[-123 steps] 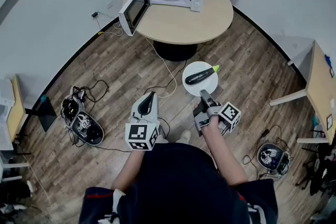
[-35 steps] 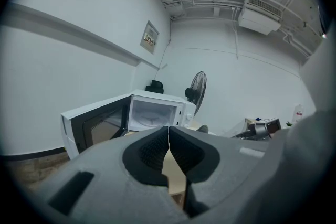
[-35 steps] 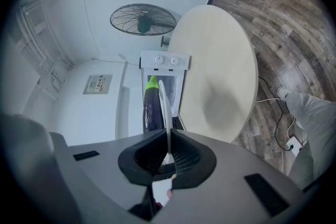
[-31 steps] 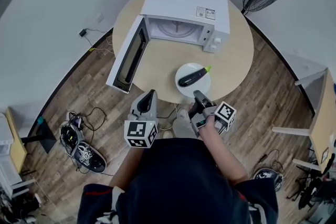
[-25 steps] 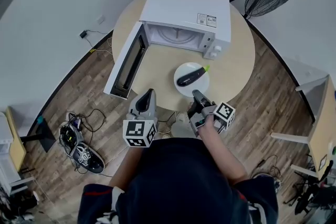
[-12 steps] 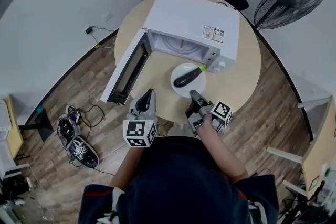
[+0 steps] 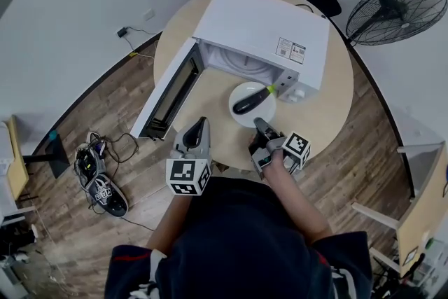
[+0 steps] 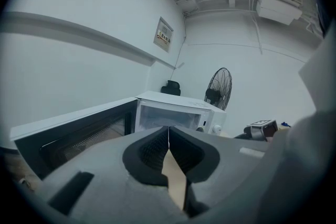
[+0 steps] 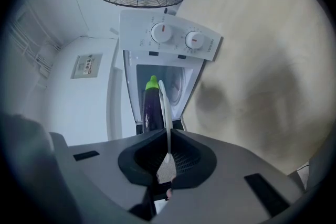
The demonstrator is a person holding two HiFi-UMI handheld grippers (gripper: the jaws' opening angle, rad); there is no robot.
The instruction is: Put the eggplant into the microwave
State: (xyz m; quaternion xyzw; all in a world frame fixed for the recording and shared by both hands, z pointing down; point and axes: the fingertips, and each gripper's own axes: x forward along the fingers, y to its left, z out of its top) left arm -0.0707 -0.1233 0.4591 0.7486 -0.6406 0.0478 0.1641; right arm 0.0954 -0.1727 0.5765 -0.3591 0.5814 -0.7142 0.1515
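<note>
Gripping the near rim of a white plate (image 7: 260, 113), the right gripper (image 7: 257, 124) has its fingers clamped on that edge. The eggplant (image 7: 248, 103) lies on the plate, its green stem pointing far-right toward the microwave (image 7: 259, 24). Seen from above, the plate is over the round tabletop (image 7: 325, 115), just in front of the microwave's open cavity. The microwave's door (image 7: 168, 89) swings out to the left. The left gripper (image 7: 198, 131) hovers at the tabletop's near edge, left of the plate, its fingers together with nothing between them. A fan (image 7: 395, 0) stands at the far right.
</note>
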